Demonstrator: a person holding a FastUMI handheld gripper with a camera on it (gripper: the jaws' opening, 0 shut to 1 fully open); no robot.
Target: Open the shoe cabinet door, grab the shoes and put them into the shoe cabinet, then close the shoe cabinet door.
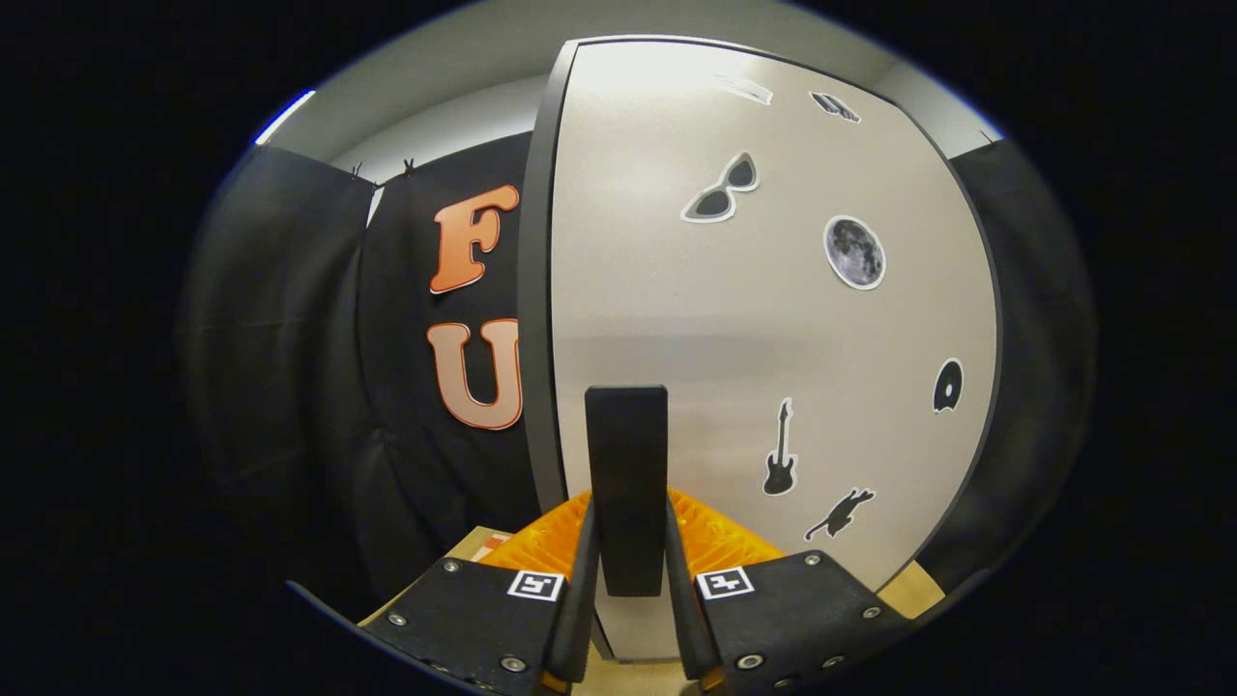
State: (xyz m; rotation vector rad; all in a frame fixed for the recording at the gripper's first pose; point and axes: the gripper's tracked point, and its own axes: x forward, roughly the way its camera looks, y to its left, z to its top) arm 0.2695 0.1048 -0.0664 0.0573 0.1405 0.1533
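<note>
Fingers [626, 580] clamped on black upright handle [626, 483] of pale, sticker-covered cabinet door [773, 329] w/ dark edge.

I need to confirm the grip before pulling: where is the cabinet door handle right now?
In the gripper view, the black handle stands upright between the gripper's jaws, which close on its lower part, on the pale door left of the guitar sticker.
</note>
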